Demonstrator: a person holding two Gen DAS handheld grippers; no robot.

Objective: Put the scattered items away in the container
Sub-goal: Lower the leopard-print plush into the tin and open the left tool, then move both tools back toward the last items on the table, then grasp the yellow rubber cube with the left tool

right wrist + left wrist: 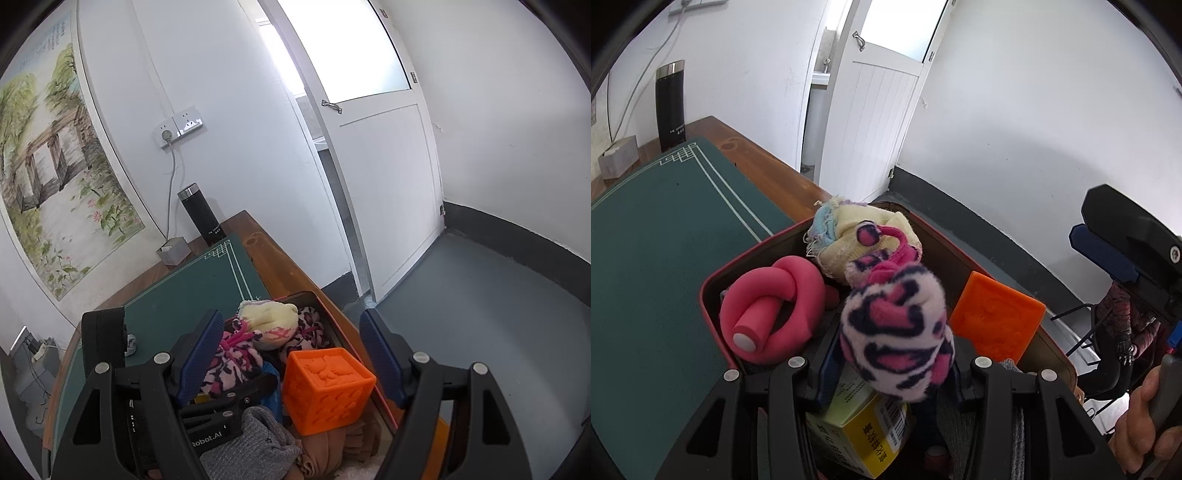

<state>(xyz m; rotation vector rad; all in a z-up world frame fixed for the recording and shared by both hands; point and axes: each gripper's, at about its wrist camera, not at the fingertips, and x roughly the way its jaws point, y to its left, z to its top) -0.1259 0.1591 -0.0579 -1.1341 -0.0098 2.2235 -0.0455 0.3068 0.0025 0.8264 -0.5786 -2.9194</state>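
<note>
My left gripper (892, 354) is shut on a pink, white and navy fuzzy sock bundle (897, 325), held over the red-rimmed container (709, 284). In the container lie a knotted pink foam tube (772, 310), a cream knit item (857, 236), an orange embossed cube (997, 317) and a yellow box (864, 432). My right gripper (291, 362) is open and empty above the container (325, 310), with the orange cube (325, 387) between its blue fingers (380, 354). The fuzzy sock (232, 362), the cream item (269, 317) and grey cloth (258, 439) show there too.
The container stands at the right end of a green mat (653, 236) on a wooden table (768, 158). A black flask (670, 107) and a small white box (618, 158) stand at the far end. A white door (871, 122) stands open behind. Grey floor (480, 314) lies to the right.
</note>
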